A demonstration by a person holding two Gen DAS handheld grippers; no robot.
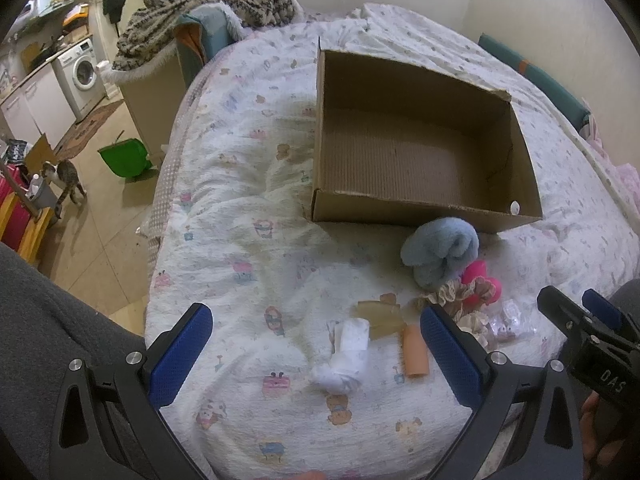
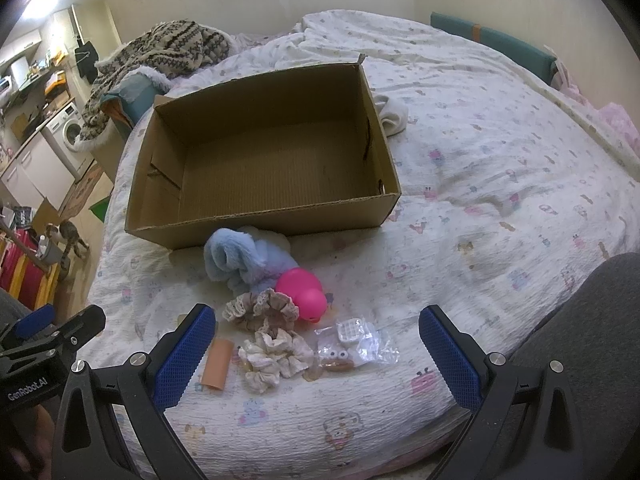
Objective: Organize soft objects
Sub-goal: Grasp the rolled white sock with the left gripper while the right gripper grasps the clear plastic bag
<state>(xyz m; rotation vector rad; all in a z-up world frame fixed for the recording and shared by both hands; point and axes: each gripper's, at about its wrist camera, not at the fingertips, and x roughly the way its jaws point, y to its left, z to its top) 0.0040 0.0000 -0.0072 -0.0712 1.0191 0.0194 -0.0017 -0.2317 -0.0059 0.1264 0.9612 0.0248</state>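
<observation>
An open, empty cardboard box [image 1: 416, 200] [image 2: 264, 228] sits on the bed. In front of it lie a rolled light-blue fluffy towel [image 1: 440, 254] [image 2: 240, 260], a pink toy duck [image 1: 480, 280] [image 2: 304, 290], a beige lace scrunchie [image 2: 260, 306], a cream scrunchie [image 2: 274, 354], an orange tube [image 1: 415, 352] [image 2: 218, 364], a white rolled sock [image 1: 346, 356] and small clear packets [image 2: 356, 346]. My left gripper [image 1: 316, 352] is open above the sock and tube. My right gripper [image 2: 318, 352] is open above the scrunchies and packets. Both are empty.
The bed has a white patterned quilt [image 1: 248, 208]. A knitted blanket [image 1: 208, 4] is piled at the far left. A white cloth [image 2: 394, 114] lies behind the box. On the floor left are a green bin [image 1: 126, 158] and a cat [image 1: 64, 180].
</observation>
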